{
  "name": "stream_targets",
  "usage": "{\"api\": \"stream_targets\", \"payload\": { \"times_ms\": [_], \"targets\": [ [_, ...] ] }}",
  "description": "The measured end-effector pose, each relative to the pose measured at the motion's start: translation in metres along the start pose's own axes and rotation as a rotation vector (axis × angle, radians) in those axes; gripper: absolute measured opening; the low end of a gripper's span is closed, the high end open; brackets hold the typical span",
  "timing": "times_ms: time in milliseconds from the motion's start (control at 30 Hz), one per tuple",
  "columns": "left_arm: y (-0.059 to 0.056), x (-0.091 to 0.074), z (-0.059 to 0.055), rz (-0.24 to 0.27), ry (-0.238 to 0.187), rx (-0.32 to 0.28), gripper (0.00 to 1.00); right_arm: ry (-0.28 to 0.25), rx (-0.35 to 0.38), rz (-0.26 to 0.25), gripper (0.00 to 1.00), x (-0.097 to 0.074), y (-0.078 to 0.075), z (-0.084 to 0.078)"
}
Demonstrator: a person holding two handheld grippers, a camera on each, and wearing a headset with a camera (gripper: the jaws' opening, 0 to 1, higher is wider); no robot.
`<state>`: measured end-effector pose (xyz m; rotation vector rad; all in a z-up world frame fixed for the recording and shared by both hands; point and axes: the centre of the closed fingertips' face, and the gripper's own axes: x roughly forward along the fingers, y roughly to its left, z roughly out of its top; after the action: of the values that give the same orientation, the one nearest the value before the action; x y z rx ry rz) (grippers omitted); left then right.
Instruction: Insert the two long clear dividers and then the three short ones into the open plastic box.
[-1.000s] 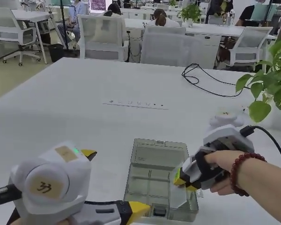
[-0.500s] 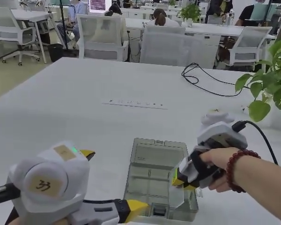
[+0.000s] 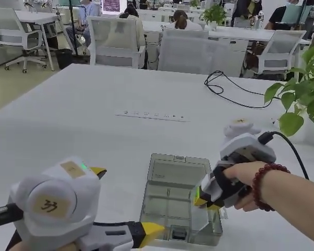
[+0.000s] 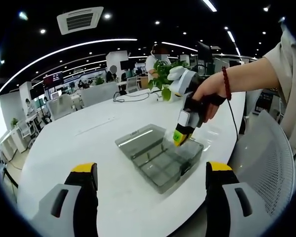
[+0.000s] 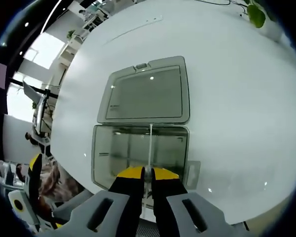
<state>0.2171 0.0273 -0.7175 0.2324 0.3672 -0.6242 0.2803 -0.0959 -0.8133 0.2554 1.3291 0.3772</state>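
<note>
right gripper [image 5: 147,174], pinched tight on a clear divider [image 5: 150,143], should lower it upright and square to the box [image 5: 95,148] walls (left gripper [image 4: 151,169] gapes wide, empty).

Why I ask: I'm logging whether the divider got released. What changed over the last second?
The right tongs, shut on a clear divider, drew slightly left over the right end of the box; nothing was released. The left tongs stayed open at lower left; box and lid did not move.
</note>
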Motion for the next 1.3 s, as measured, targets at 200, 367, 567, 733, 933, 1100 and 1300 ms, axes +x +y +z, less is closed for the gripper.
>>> {"api": "stream_targets", "payload": {
  "times_ms": [200,367,567,733,933,1100,1300],
  "targets": [
    [0.001,0.000,0.000,0.004,0.002,-0.008,0.92,-0.015,-0.187,-0.104,0.07,0.000,0.004,0.002],
    [0.002,0.000,-0.002,0.009,0.007,-0.015,0.91,-0.013,-0.323,-0.199,0.07,0.005,0.008,0.003],
    [0.002,-0.003,-0.003,0.014,0.009,-0.013,0.90,-0.007,-0.347,-0.234,0.07,0.013,0.008,0.004],
    [0.003,-0.004,-0.004,0.018,0.009,-0.018,0.90,-0.002,-0.348,-0.244,0.07,0.015,0.007,0.002],
    [0.003,-0.005,-0.003,0.019,0.007,-0.017,0.90,-0.007,-0.364,-0.259,0.07,0.022,0.004,0.000],
    [0.004,-0.007,-0.003,0.022,0.006,-0.022,0.89,-0.010,-0.357,-0.268,0.07,0.024,0.002,-0.003],
    [0.006,-0.008,-0.004,0.029,0.006,-0.024,0.89,-0.013,-0.349,-0.259,0.08,0.024,0.001,-0.002]
  ]
}}
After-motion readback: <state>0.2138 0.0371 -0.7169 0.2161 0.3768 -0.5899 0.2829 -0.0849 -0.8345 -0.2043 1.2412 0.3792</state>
